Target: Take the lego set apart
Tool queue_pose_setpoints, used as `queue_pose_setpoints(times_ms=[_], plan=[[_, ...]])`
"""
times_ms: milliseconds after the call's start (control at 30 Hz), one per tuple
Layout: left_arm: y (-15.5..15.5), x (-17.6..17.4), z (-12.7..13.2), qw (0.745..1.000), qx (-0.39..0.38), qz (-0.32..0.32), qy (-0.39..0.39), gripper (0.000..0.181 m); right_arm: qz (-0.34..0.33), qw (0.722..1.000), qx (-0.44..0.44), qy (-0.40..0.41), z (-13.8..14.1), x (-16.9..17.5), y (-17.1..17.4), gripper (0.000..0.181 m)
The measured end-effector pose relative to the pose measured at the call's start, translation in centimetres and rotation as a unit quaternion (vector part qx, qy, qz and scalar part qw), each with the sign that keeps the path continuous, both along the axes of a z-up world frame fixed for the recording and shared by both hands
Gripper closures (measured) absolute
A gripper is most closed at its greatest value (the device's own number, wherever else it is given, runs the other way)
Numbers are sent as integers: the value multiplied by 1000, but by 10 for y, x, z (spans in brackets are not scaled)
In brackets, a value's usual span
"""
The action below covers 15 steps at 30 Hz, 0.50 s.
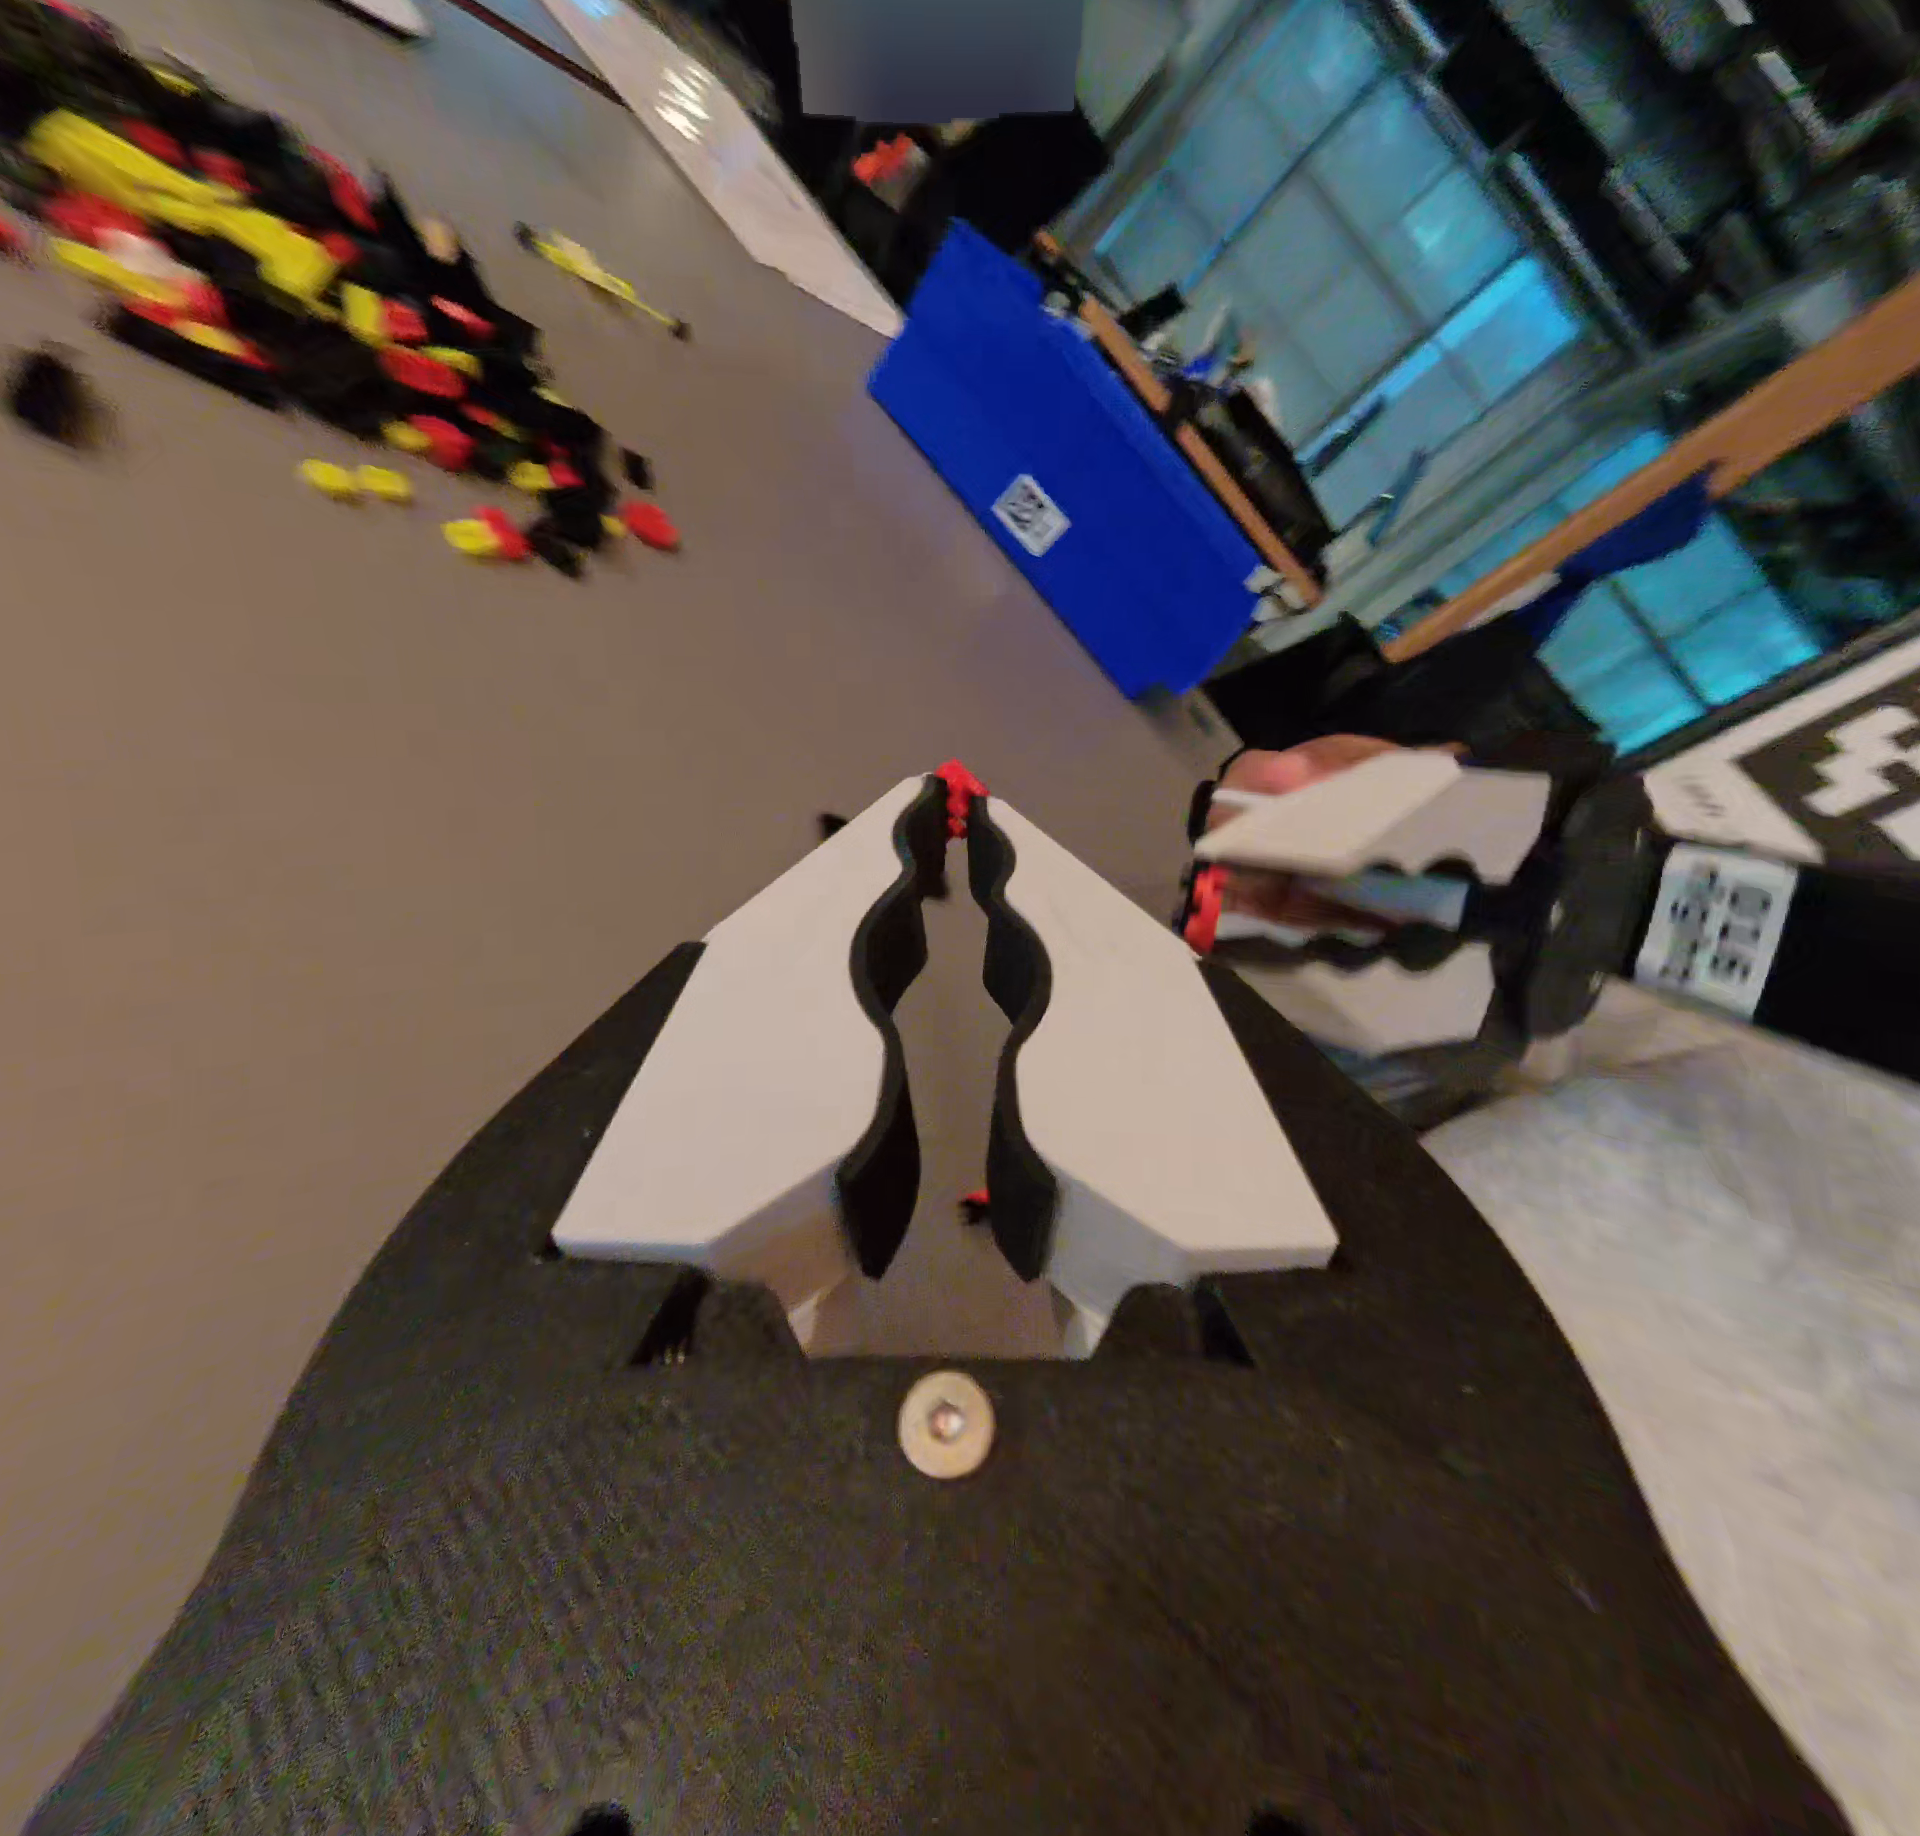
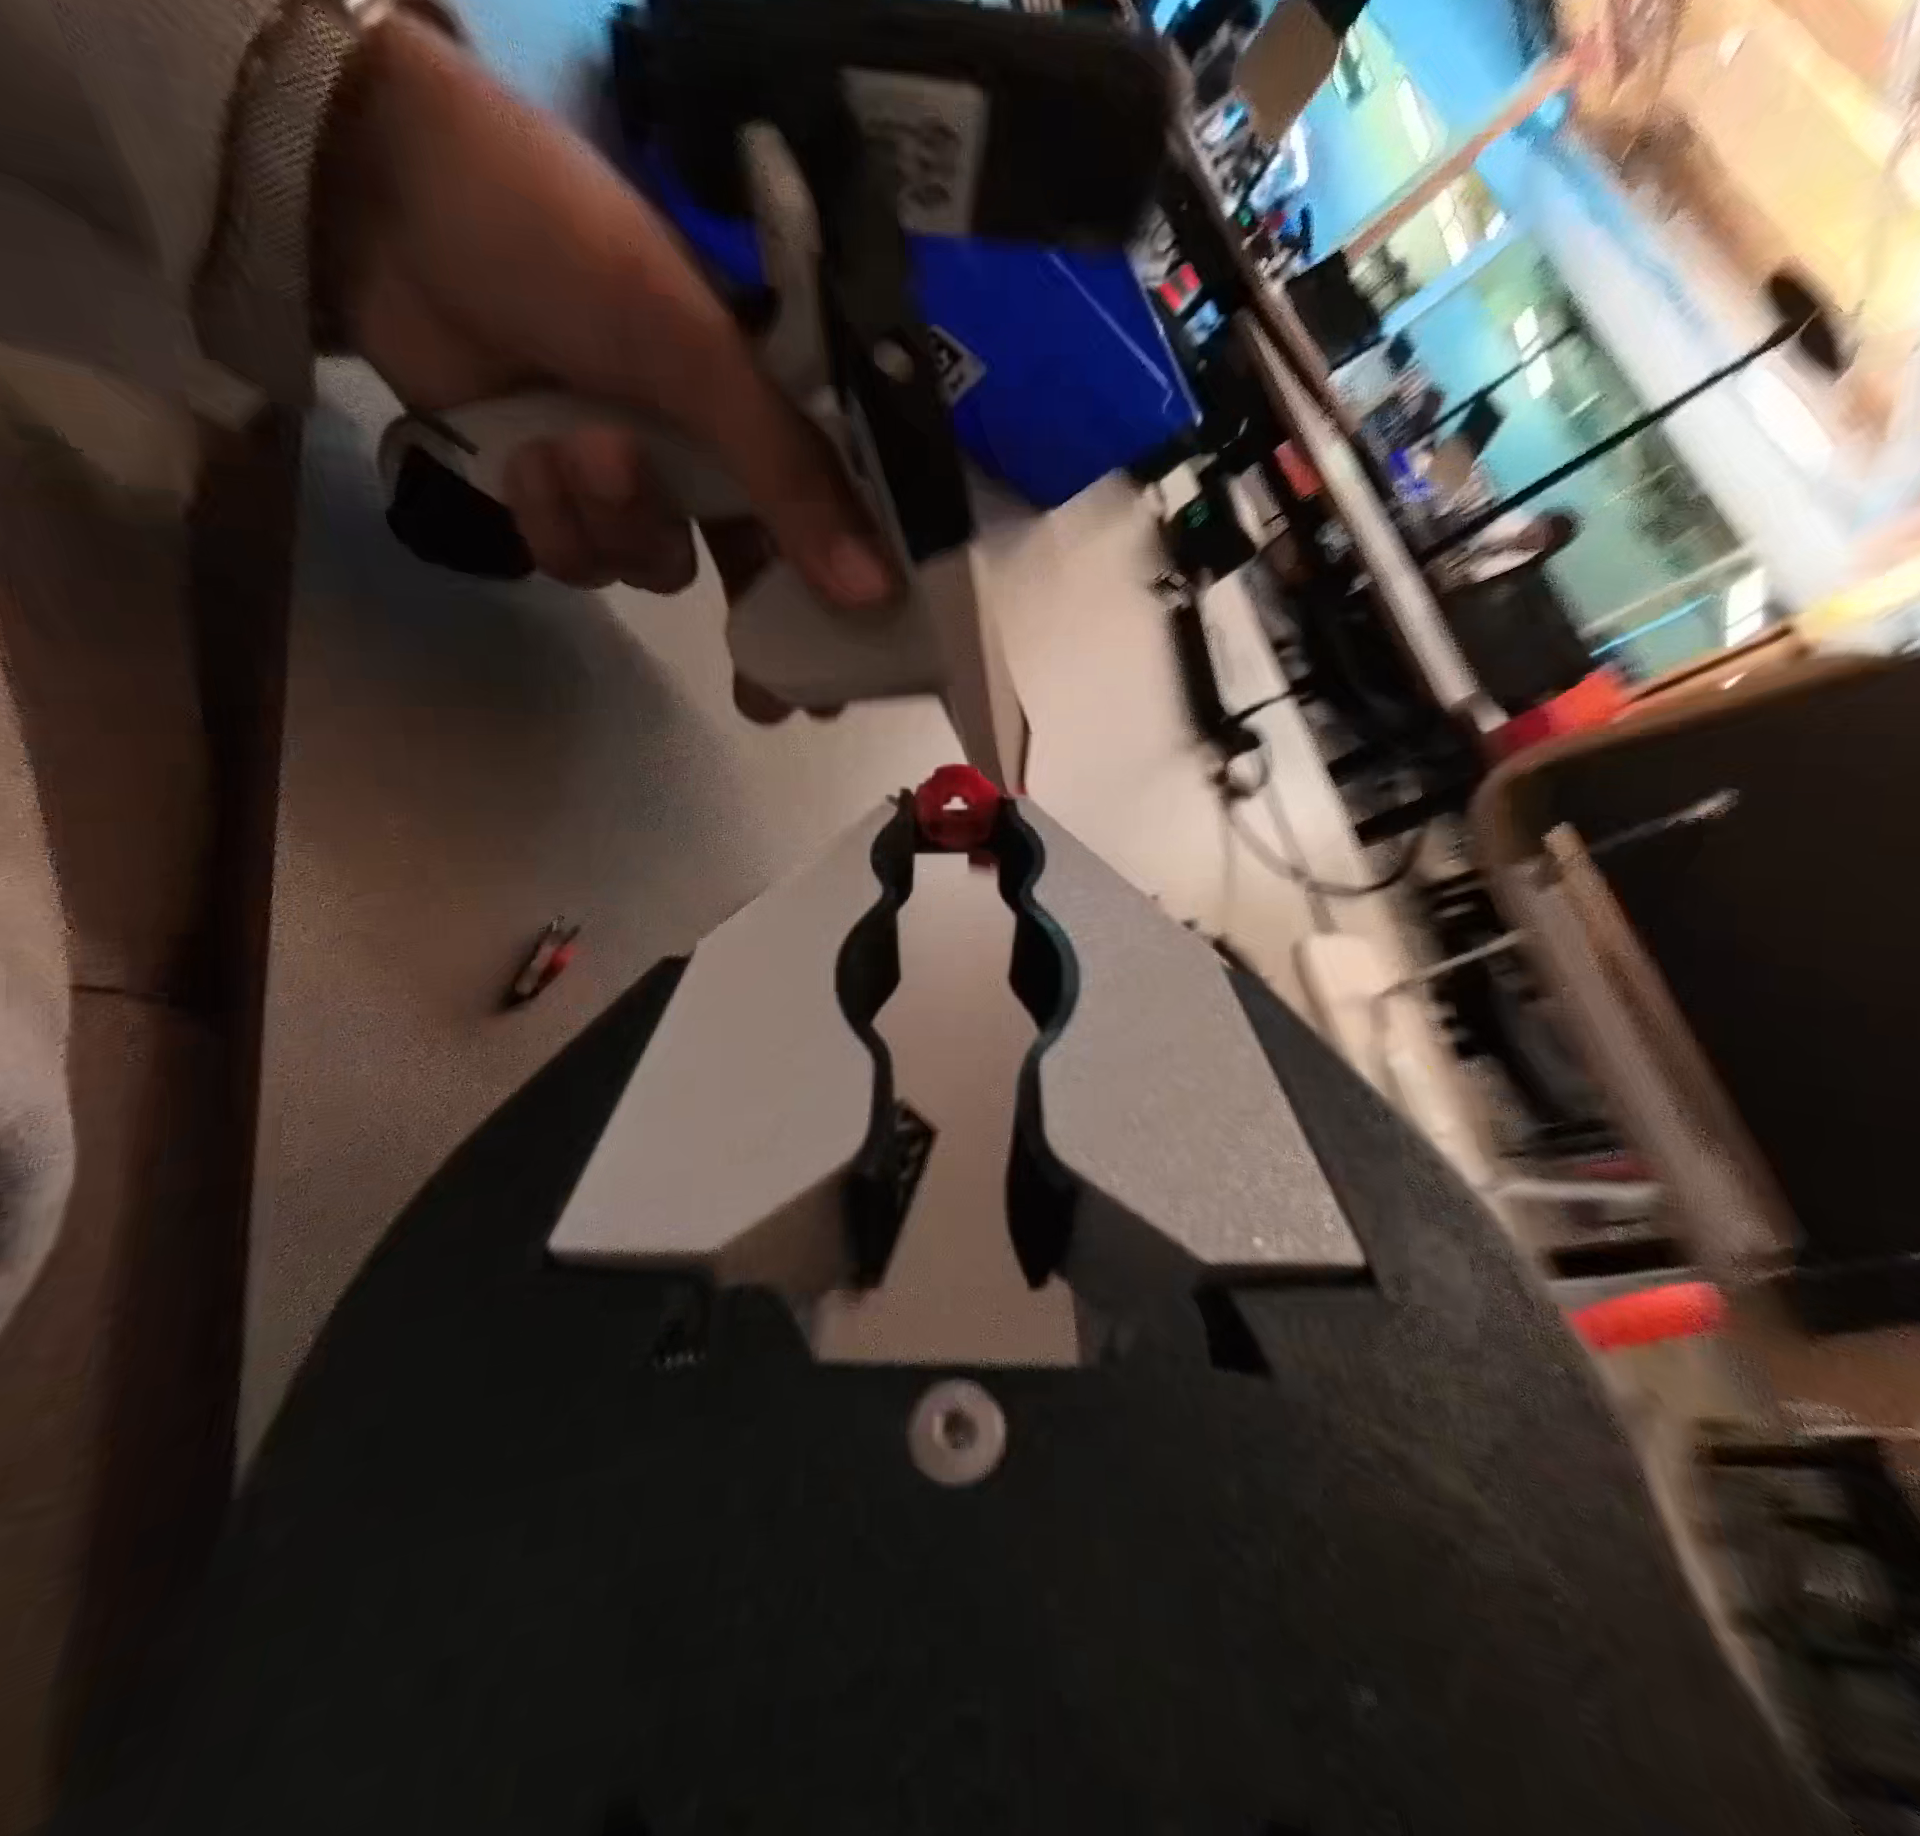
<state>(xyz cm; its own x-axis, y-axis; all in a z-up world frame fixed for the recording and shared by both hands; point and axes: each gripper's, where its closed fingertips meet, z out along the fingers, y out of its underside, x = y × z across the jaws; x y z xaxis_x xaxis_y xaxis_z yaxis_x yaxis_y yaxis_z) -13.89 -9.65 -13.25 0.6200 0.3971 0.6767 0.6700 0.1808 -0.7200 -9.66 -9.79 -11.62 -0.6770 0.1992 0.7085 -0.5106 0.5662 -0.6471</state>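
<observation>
Lego pieces (image 1: pixel 312 300), red, yellow and black, lie in a loose heap on the grey table (image 1: pixel 520 747), far to the left in the left wrist view and blurred. A few small yellow and red bits sit just beside the heap's near edge.

We hold the left tongs (image 1: pixel 958 799) above the table, clenched on a small red part (image 1: pixel 958 794) pinched at the very tips. The part is thin and seen edge-on, so we cannot tell its exact shape.

To the right in the same view, the right tongs (image 1: pixel 1205 893) point toward the left tongs, near but apart from them. A red piece (image 1: pixel 1205 908) shows at their tips.

In the right wrist view, the right tongs (image 2: pixel 954 820) grasp that red piece (image 2: pixel 954 815), a rounded bit with a pale spot in its middle. Just beyond it, the left tongs (image 2: pixel 992 737) come down from above, held by a hand (image 2: pixel 582 352) in a beige sleeve (image 2: pixel 156 124). Whether the two red bits touch, we cannot tell.

A blue bin (image 1: pixel 1070 477) stands at the table's far edge. Another small piece (image 2: pixel 540 960) lies on the table, left of the right tongs.
</observation>
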Motion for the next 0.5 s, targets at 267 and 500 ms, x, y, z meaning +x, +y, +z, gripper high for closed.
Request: queue_pose_setpoints(times_ms=[267, 500], plan=[[-14, -8, 3, 999, 44, 21, -8, 178, 37, 917, -277, -286, 37, -28, 36, 168], [-9, -4, 3, 998, 67, 6, -16, 178, 144, 743, -453, -471, 67, -33, 57, 168]])
